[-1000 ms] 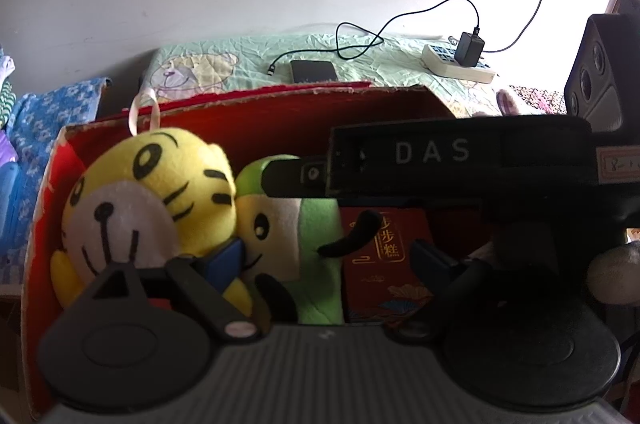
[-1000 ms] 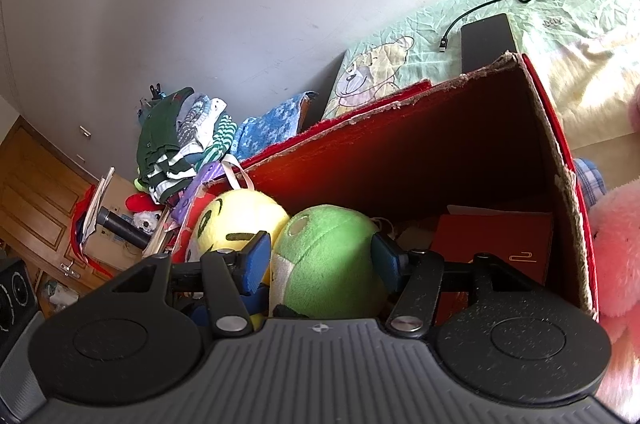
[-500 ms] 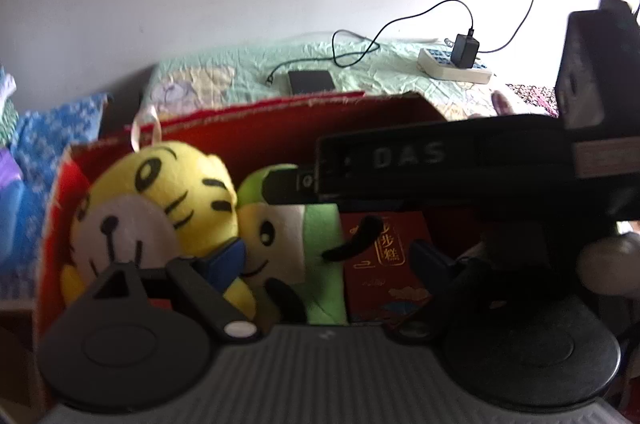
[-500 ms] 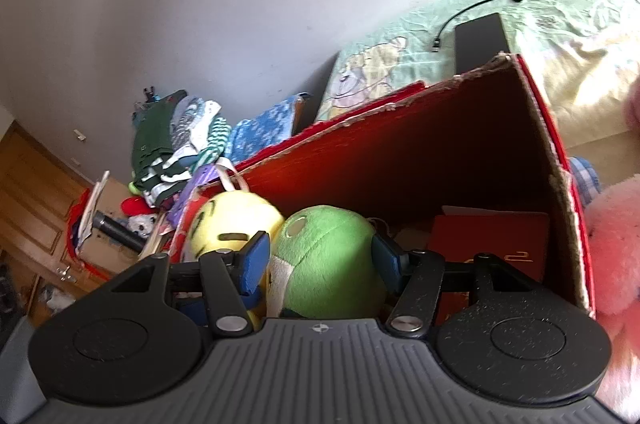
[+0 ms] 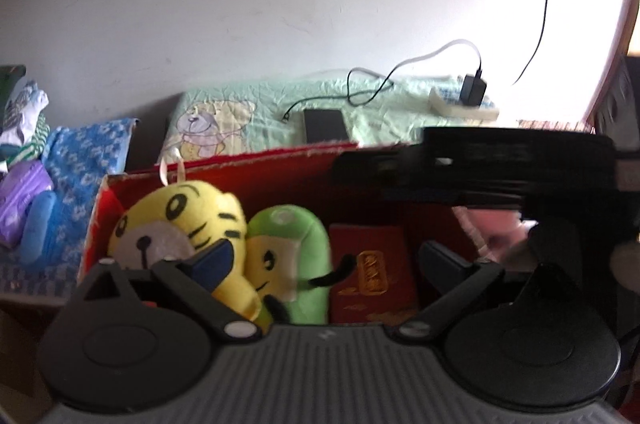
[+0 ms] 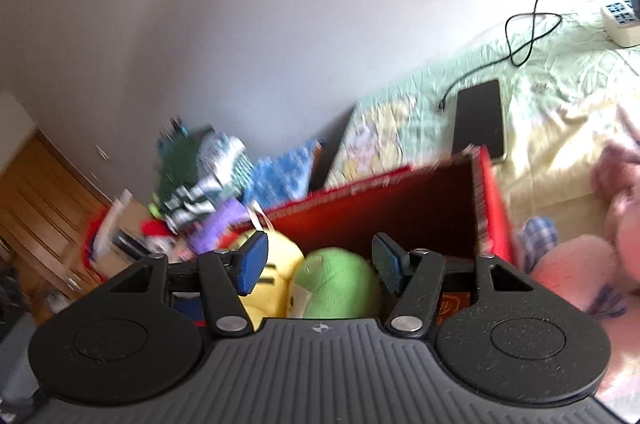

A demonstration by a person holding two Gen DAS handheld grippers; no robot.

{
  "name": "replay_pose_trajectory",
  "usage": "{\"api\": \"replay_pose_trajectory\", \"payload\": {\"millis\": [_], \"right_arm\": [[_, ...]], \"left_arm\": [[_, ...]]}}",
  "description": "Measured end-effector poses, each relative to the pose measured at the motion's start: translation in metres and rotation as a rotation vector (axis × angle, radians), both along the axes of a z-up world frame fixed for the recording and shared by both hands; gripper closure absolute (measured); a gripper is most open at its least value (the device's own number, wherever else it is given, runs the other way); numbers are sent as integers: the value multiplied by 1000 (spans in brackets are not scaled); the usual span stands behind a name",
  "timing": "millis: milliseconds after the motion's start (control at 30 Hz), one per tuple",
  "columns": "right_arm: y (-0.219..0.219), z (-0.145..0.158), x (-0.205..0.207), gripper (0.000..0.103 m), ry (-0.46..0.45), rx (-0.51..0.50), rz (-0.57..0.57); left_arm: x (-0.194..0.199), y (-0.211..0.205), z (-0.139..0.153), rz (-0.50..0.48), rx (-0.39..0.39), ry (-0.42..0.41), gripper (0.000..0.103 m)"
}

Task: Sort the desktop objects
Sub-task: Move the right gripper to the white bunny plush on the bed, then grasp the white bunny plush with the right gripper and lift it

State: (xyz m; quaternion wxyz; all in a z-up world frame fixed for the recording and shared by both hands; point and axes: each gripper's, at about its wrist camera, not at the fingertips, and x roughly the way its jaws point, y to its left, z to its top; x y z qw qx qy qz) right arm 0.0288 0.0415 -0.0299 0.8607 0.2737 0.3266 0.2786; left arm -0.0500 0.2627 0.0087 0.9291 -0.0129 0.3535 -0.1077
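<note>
**Both claws spread above the red box of toys**

Left wrist view: The left gripper [image 5: 322,256] is seen with its fingers set wide apart and nothing held between them. A red box [image 5: 248,164] lies just beyond the fingers. Three things are packed side by side in it: a yellow tiger [image 5: 180,224] at the left, a green plush [image 5: 292,248] pressed against it in the middle, and a red packet [image 5: 372,276] with gold print at the right. The blue pad of the left finger [image 5: 212,256] is seen in front of the tiger; whether it touches cannot be told. A blurred black bar [image 5: 500,160] crosses the right side above the box, and a pink plush [image 5: 492,228] shows below it. Farther off, a phone [image 5: 325,125], a cable [image 5: 372,92] and a power strip [image 5: 460,104] lie on a green sheet [image 5: 240,104] against the wall.

Right wrist view: The right gripper [image 6: 316,262] is likewise seen spread and empty. The box [image 6: 492,200] is seen from its near right side, blurred. The tiger [image 6: 276,264] and the green plush [image 6: 336,280] show between the fingers, the green one nearer the right finger [image 6: 386,264]. The pink plush [image 6: 580,264] lies outside the box at the right. The phone [image 6: 480,120] rests on the sheet [image 6: 560,76] just beyond the box's far corner. A heap of clothes [image 6: 200,176] is seen at the left.
</note>
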Motion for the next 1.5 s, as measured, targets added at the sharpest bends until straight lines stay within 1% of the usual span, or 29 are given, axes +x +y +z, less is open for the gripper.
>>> {"api": "replay_pose_trajectory", "payload": {"millis": [100,200,267,367,433,500,633,700,767,800,833,900,933,1033,1133,1233,1400,1500], "right_arm": [[-41,5,-10,42,-21,67,-39],[-88,5,-20,42,-31,107,-107],[-121,0,-27,38,-24,114,-171],[-167,-14,-31,38,18,104,-240],[-191,-25,-30,38,49,87,-270],[-207,-33,-29,38,66,83,-263],[-218,-45,-18,39,70,70,-205],[-225,-53,-10,39,85,95,-168],[-224,-62,-1,40,109,128,-127],[-224,-67,3,40,122,143,-109],[-224,-72,8,40,134,160,-92],[-221,-79,19,40,155,193,-57],[-220,-82,26,40,166,208,-38],[-216,-90,36,40,200,220,-12],[-222,-98,39,41,238,239,-7],[-235,-107,35,43,288,278,-14],[-264,-115,20,44,353,369,-43],[-286,-124,9,45,406,445,-68]], "left_arm": [[-5,-11,14,-4,-67,-17,4],[-7,-35,25,-53,-138,-26,4],[-5,-60,28,-99,-157,-31,6],[1,-106,24,-166,-159,-9,7],[10,-137,14,-187,-130,18,8],[19,-162,0,-175,-89,44,8],[43,-192,-29,-131,-33,98,8],[55,-200,-43,-102,4,112,8],[65,-204,-56,-81,3,145,8],[69,-205,-62,-70,-1,163,12],[74,-208,-68,-60,-1,190,21],[79,-214,-76,-65,0,215,31],[81,-216,-79,-62,7,220,29],[81,-225,-80,-58,5,216,34],[80,-235,-78,-57,23,198,34],[79,-245,-73,-73,16,188,34],[73,-268,-66,-114,-1,180,34],[65,-281,-63,-146,-23,180,32]]}}
